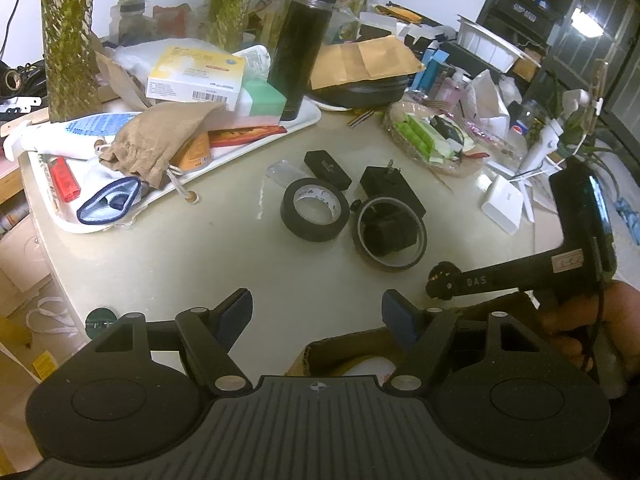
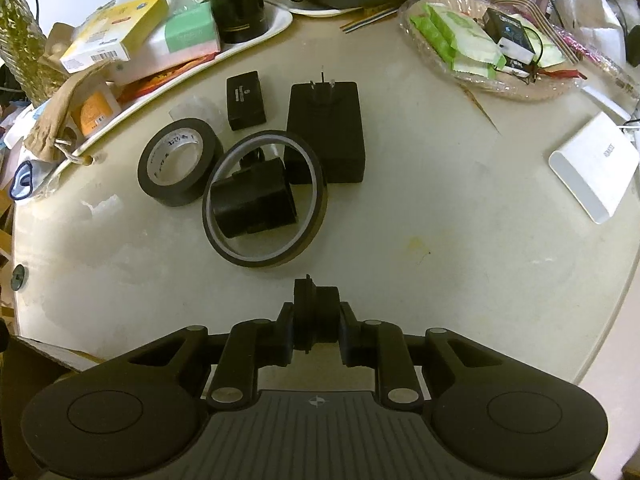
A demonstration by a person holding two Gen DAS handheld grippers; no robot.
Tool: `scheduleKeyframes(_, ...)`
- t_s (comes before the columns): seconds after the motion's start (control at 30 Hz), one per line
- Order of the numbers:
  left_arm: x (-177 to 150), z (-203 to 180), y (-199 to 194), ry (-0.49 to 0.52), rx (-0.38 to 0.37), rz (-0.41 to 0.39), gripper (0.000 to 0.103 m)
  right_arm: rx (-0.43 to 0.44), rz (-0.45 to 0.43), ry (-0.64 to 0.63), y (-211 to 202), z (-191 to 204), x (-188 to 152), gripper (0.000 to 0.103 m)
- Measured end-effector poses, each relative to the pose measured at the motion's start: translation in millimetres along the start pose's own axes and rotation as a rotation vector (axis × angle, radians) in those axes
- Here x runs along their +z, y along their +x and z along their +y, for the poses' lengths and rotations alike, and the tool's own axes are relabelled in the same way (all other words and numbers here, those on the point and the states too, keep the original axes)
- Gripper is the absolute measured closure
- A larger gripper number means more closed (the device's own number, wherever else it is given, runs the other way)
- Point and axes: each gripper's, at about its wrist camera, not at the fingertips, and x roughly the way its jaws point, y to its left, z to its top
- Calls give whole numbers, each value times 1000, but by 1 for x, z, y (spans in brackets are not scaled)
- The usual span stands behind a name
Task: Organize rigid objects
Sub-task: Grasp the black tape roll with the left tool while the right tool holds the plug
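Note:
On the round table lie a black tape roll (image 2: 180,162) (image 1: 314,210), a thin dark tape ring (image 2: 265,199) (image 1: 389,234) around a small black block (image 2: 254,204), a black power adapter with prongs up (image 2: 326,132) (image 1: 392,188) and a small black box (image 2: 245,100) (image 1: 327,169). My right gripper (image 2: 315,322) is shut on a small black part (image 2: 315,312), near the table's front, below the ring. It shows in the left wrist view (image 1: 442,282) at right. My left gripper (image 1: 316,314) is open and empty, above a cardboard box (image 1: 348,350).
A white tray (image 1: 256,140) at left holds a cloth pouch, boxes, a lighter and a tall black flask (image 1: 302,40). A clear dish of packets (image 2: 492,40) sits at back right. A white flat box (image 2: 592,166) lies at right. Clutter lines the back edge.

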Motion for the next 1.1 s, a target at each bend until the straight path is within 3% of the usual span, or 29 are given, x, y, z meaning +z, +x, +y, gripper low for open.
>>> scheduleKeyframes(0.3,2,-6,3,32,14,-1,32,31,-74,10,-27,-13,0,79)
scheduleKeyframes(0.87,20,-24,28,223,40,-30,32,55,-182,4,-62,-59,-19,79)
scheduleKeyframes(1.03,27,-29,41,320,52,-62,18,60,-194,12,-60,-65,-21,79)
scheduleKeyframes(1.1,30,-30,46,344,51,-67,17,64,-197,20,-59,-67,-21,79)
